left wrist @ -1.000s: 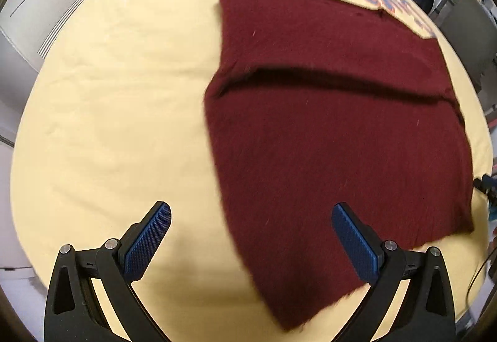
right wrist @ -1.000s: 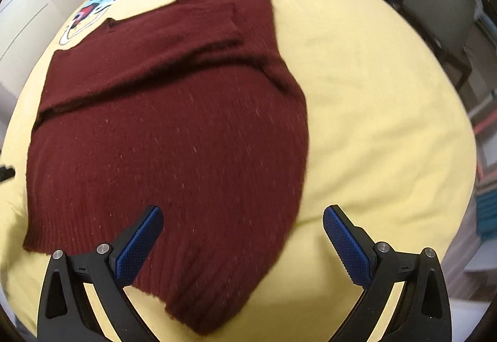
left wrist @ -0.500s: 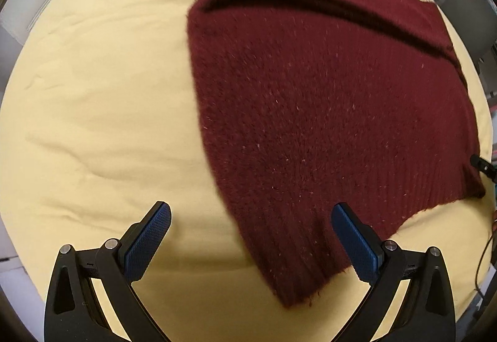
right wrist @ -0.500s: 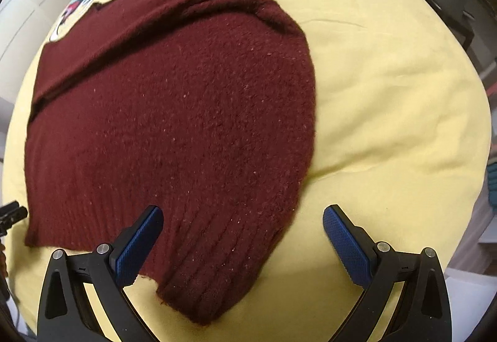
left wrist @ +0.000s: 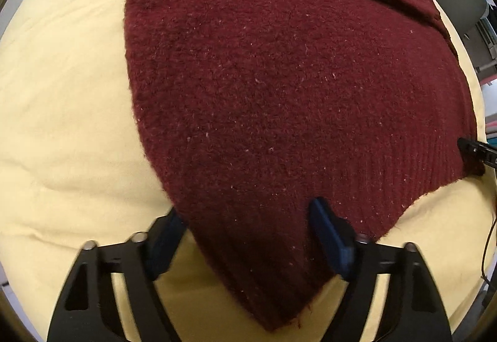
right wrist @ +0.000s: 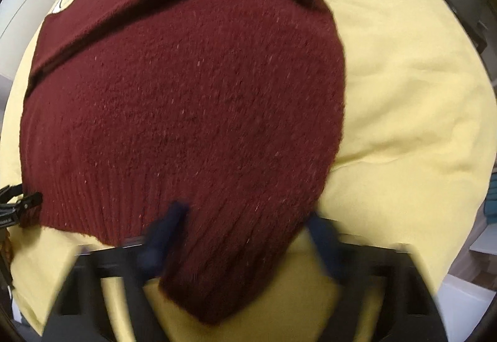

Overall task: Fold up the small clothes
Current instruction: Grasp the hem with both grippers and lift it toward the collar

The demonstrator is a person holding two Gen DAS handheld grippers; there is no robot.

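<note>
Two grippers are lowered over a dark red sweater (left wrist: 279, 87) spread on a yellow sheet (left wrist: 62, 93). Its lower corners are straddled by the left gripper (left wrist: 251, 236) and right gripper (right wrist: 245, 236), jaws just closing, pads not yet clamped.

Each gripper, left (left wrist: 248, 236) and right (right wrist: 245, 236), has a black plastic frame with triangular cut-outs, silver screws at the joints, and dark blue ribbed pads (left wrist: 329, 236) on both fingers.
</note>
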